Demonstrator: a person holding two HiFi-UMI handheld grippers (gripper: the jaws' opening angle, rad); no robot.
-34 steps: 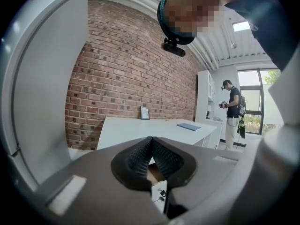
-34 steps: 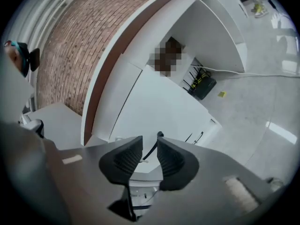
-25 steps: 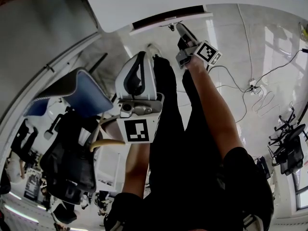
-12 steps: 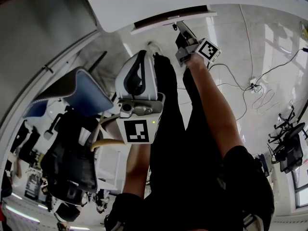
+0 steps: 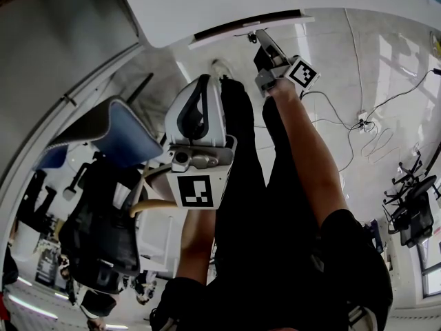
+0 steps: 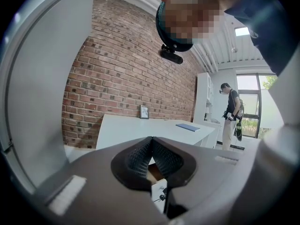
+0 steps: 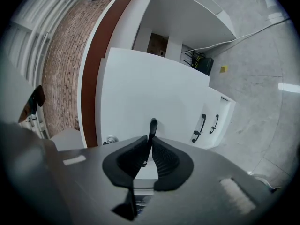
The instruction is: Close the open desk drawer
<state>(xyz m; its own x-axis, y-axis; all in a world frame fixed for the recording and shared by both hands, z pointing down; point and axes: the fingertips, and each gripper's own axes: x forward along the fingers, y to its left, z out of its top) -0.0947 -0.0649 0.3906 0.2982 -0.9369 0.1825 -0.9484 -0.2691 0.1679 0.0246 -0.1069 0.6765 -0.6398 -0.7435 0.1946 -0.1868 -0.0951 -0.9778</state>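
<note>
Shifted slightly since a second ago, closing right gripper [image 7: 150, 143] onto drawer handle [image 7: 153, 125] dead ahead, lying along its jaw gap; left gripper [image 6: 152, 146] shut empty, farther back.

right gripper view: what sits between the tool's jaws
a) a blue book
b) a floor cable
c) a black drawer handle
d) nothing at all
c: the right tool is closing its jaws around the black handle, which sticks up between them from the white drawer front.

Bright daylight from the window [image 6: 257, 102] glares off the glossy floor [image 5: 386, 54]; fisheye edges bend.
</note>
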